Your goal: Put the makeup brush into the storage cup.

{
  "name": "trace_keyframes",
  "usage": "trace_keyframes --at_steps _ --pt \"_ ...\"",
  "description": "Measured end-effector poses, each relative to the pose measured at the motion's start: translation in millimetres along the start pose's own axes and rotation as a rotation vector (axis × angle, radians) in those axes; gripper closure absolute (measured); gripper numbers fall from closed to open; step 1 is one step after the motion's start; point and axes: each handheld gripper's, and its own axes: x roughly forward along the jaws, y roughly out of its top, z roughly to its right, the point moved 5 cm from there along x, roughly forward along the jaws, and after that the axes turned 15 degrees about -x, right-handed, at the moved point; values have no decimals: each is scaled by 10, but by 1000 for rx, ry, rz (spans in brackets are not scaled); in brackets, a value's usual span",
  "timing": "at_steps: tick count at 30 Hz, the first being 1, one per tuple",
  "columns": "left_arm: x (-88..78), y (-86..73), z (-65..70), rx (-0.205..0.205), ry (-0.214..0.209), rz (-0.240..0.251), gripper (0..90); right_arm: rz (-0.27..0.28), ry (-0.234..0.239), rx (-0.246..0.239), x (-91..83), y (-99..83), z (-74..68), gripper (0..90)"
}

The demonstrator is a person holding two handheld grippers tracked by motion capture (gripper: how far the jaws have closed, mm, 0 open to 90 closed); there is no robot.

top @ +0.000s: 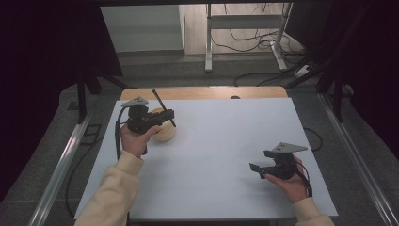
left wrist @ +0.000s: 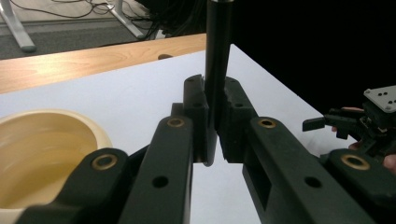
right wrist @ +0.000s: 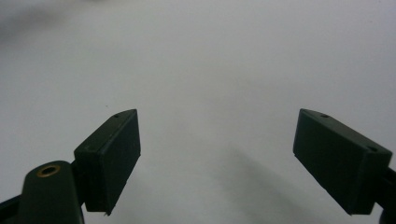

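A thin black rod (top: 162,106) stands tilted over a pale wooden bowl (top: 165,133) at the back left of the white table top (top: 221,141). My left gripper (top: 167,114) is shut on the rod; in the left gripper view the rod (left wrist: 217,42) rises between the pads of that gripper (left wrist: 215,100), with the bowl (left wrist: 44,149) low at the left. My right gripper (top: 260,161) rests low over the table's front right in a hand, open, with nothing between the jaws (right wrist: 217,158). It also appears in the left gripper view as the far gripper (left wrist: 327,123).
A strip of bare wooden table (top: 207,92) runs behind the white top. Metal rails (top: 61,160) flank the table. Beyond it are desk legs (top: 208,42) and cables (top: 254,40) on the floor, with dark curtains at both sides.
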Motion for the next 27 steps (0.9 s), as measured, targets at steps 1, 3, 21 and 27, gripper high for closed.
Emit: trace_keyframes --at_steps 1,3,21,27 --pt "0 5 -5 -1 2 0 833 4 2 4 -1 3 -1 156" --pt "-6 19 -15 -1 8 1 833 5 1 4 -5 3 1 156" --pt "-56 188 -65 -4 44 24 832 1 -11 -4 -2 -5 15 158" --pt "-70 243 -100 -10 59 30 832 -1 -10 -6 3 -7 13 158"
